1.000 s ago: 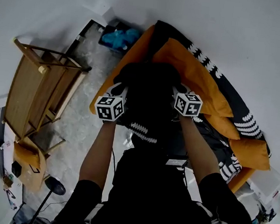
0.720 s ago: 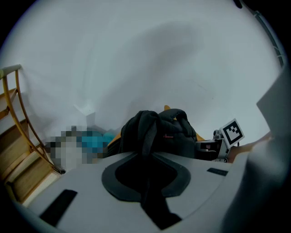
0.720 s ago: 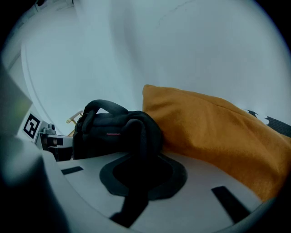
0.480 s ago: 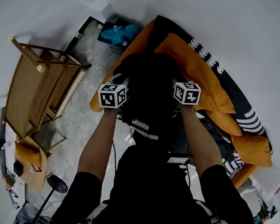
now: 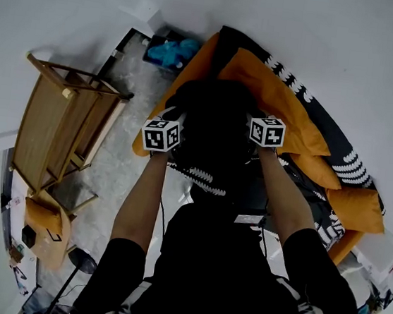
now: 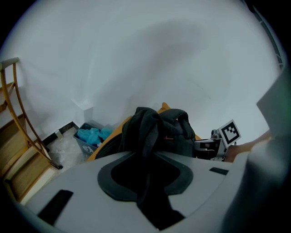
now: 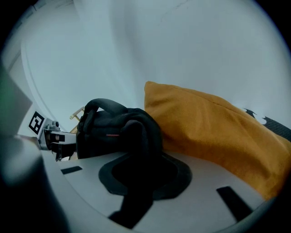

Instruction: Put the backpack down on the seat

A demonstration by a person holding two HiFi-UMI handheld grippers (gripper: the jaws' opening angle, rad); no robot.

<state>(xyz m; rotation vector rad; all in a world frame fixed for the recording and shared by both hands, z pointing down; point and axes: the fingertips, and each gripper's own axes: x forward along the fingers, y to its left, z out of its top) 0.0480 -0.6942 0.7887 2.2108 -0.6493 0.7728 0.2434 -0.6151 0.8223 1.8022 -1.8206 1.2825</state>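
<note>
**A:** Entry one. Where is the black fabric backpack [image 5: 213, 123]?

**B:** On the orange upholstered seat [image 5: 197, 60], at the end nearer the slatted wooden chair [image 5: 54, 128]. In the right gripper view its far side lies against the big orange cushion [image 7: 213, 132].

**A:** Left tool [image 6: 145, 175]?

**B:** Its jaws have just been opening and now stand apart. A band of the backpack's own black cloth runs down through the gap between them (I see no pad pressing on it).

**A:** Right tool [image 7: 143, 175]?

**B:** Closed on the backpack. Dark cloth fills the slot between its jaws and runs straight up into the bag's bunched top.

**A:** How do the two tools stand relative to the bag?

**B:** One on each side of it in the head view, marker cubes facing the camera, both pointing down and away from the person. The bag sits between them.

**A:** Surroundings?

**B:** A black-and-white patterned blanket [image 5: 326, 144] is draped along the seat behind the cushion. A bin holding something bright blue [image 5: 170, 50] stands on the floor past the seat's end, against the white wall.
</note>
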